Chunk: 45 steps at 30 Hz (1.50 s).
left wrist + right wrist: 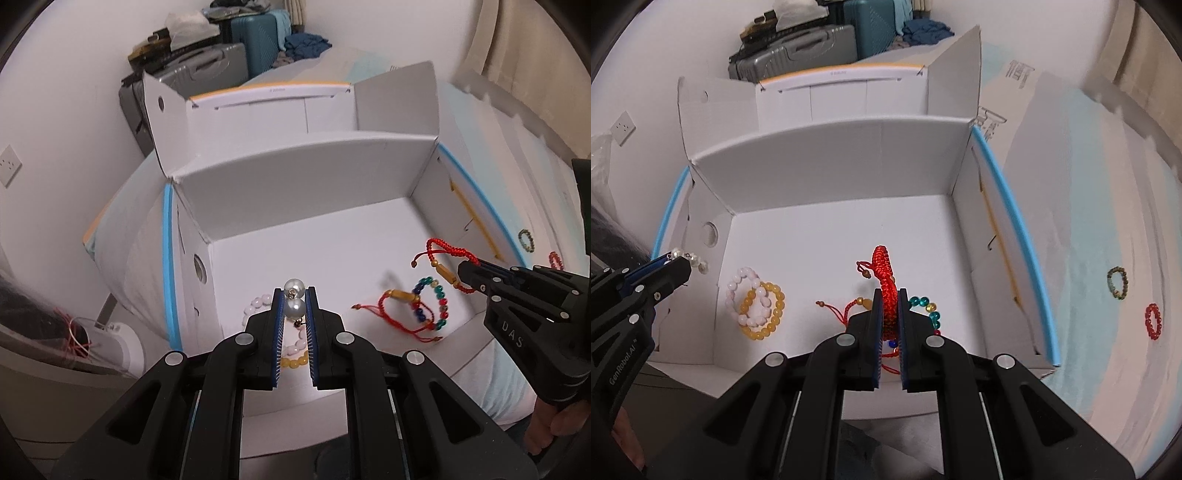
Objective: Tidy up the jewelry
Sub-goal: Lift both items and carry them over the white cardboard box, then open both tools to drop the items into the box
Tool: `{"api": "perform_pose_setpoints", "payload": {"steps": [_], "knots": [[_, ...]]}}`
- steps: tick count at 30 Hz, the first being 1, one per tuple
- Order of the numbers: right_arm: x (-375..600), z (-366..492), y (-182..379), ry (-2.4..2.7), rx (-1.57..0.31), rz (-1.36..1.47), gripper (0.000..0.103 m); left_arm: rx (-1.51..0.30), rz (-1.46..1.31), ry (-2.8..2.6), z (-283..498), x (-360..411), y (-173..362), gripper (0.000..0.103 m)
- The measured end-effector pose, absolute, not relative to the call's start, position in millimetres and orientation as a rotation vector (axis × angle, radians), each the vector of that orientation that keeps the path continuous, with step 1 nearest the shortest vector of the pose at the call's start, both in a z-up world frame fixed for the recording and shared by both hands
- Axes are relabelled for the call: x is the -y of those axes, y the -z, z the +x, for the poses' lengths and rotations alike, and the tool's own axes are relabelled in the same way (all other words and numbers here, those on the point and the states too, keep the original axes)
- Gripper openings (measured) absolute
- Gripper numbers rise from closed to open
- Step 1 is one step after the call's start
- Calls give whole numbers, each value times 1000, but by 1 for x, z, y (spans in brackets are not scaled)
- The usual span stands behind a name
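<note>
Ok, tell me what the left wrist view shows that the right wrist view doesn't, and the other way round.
Left wrist only: the pearl earrings up close in the left gripper, and a tangle of red wire outside the box.

Right wrist only: the whole yellow bracelet crossed with the pink one.

Both: the white box, the red cord bracelet in the right gripper, and two bead rings on the bed.

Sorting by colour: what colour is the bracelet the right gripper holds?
Red braided cord bracelet, clearest in the right wrist view.

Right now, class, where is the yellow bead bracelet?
In the right wrist view, the yellow bead bracelet lies on the white box floor, front left, interlocked with the pink bead bracelet.
</note>
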State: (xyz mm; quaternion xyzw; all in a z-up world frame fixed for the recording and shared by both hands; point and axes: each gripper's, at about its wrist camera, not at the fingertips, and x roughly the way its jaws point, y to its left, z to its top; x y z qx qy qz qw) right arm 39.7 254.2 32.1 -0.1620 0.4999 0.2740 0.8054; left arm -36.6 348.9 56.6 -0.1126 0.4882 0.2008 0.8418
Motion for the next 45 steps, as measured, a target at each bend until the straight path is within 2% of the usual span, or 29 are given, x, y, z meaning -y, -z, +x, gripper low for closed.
{"api": "perform_pose_setpoints", "payload": {"steps": [14, 17, 18, 19, 20, 22, 24, 26, 28, 33, 45], "knots": [[-263, 44, -7, -576, -1130, -353, 9, -1112, -248, -446, -32, -360, -26, 12], [-262, 43, -4, -581, -1132, -347, 10, -1119, -252, -454, -31, -361, -24, 17], [-262, 42, -4, -589, -1132, -345, 17, -1116, -254, -457, -31, -362, -25, 26], [-262, 42, -3, -590, -1131, -344, 29, -1113, -256, -459, -32, -362, -26, 32], [-261, 41, -4, -592, -1119, -341, 34, -1107, -257, -460, -32, -362, -27, 34], [-259, 40, -7, -599, -1104, -333, 43, -1098, -258, -465, -33, -361, -30, 48], [-257, 39, -10, -608, -1096, -324, 54, -1083, -260, -468, -33, -360, -34, 52], [-254, 37, -17, -613, -1071, -318, 59, -1071, -263, -471, -34, -359, -39, 59], [-251, 36, -23, -619, -1057, -315, 72, -1051, -259, -482, -36, -359, -45, 69], [-241, 30, -44, -617, -968, -302, 89, -1032, -245, -500, -37, -355, -57, 77], [-201, 33, -79, -574, -914, -256, 95, -963, -209, -488, -30, -324, -89, 96]]}}
